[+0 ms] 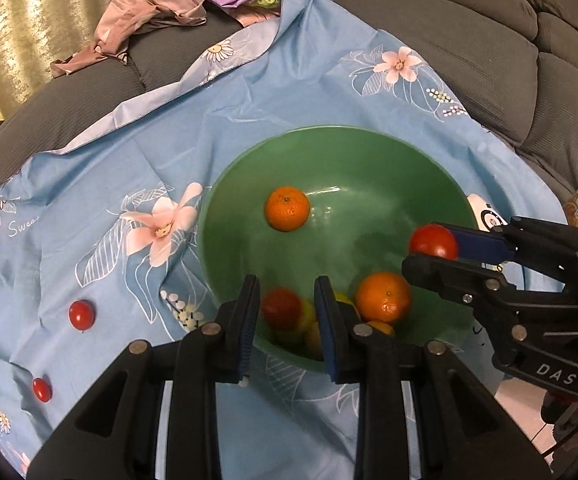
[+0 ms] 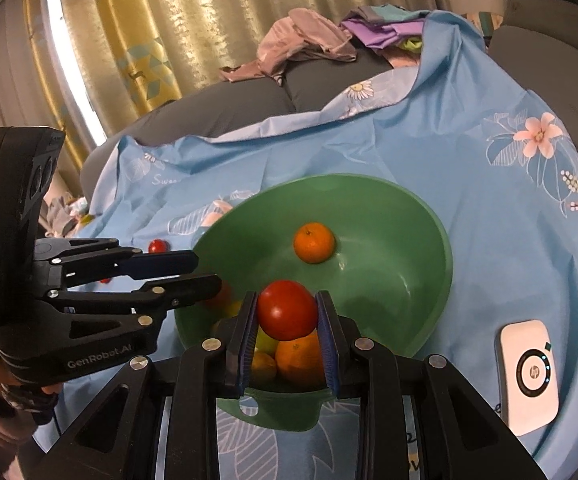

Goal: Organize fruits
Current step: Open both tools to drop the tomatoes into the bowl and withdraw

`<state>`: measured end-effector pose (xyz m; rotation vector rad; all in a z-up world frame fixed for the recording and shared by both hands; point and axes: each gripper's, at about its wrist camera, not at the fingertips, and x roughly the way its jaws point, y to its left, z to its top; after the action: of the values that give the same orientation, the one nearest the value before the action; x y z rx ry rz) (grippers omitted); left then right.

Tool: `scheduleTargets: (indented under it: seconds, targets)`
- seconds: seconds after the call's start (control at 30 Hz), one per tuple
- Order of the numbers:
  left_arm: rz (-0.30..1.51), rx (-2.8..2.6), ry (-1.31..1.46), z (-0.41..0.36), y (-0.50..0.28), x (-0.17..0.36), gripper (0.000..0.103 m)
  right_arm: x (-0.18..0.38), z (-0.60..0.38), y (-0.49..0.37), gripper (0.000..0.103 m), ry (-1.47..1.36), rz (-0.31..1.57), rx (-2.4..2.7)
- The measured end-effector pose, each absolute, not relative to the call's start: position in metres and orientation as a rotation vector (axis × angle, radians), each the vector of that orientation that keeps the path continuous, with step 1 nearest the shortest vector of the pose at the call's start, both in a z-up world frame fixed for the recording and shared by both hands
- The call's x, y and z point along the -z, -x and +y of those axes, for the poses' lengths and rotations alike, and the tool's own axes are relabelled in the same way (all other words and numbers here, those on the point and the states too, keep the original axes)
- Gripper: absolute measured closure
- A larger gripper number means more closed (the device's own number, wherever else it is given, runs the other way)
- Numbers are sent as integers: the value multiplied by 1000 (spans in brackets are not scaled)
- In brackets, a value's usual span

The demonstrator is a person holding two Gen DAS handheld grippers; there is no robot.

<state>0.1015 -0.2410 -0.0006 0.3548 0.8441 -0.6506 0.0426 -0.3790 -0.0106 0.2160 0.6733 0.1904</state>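
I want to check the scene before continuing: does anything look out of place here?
Yes. Two small red fruits lie on the blue cloth, outside the green bowl, and a white HP device sits beside it.

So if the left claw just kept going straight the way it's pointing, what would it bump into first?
Probably the red fruit low in the green bowl, seen between the open left claw's fingers. Depth is hard to judge, so the bowl's near rim could come first.

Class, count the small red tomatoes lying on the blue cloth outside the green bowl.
2: one tomato left of the bowl, another nearer the camera. More may be hidden.
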Motion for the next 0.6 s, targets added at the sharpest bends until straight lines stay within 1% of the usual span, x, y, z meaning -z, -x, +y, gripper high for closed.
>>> scheduleTargets:
  seconds: [0.03, 0.07, 0.1, 0.13, 0.17, 0.33, 0.4, 0.47, 0.6]
  targets:
    - [844, 643, -354, -241, -103, 1, 68, 11, -379, -43, 73, -216, 675, -183]
    - [840, 634, -355, -240, -103, 1, 59, 11, -379, -44, 73, -214, 676, -178]
    - [837, 631, -356, -239, -104, 1, 55, 11, -379, -44, 73, -212, 678, -174]
    - [835, 626, -354, -238, -104, 1, 47, 11, -379, -45, 73, -213, 680, -170]
    - [833, 623, -349, -237, -104, 0, 42, 11, -379, -45, 73, -213, 684, -168]
    - [818, 598, -329, -227, -104, -6, 28, 7, -375, -44, 73, -199, 687, -156]
    - [812, 588, -322, -222, -103, -8, 27, 5, -375, -43, 69, -200, 685, -146]
    - [803, 573, -318, -215, -100, -12, 24, 3, -374, -43, 69, -204, 684, -141]
    - [786, 549, -302, -201, -95, -18, 20, -4, -368, -40, 69, -200, 682, -148]
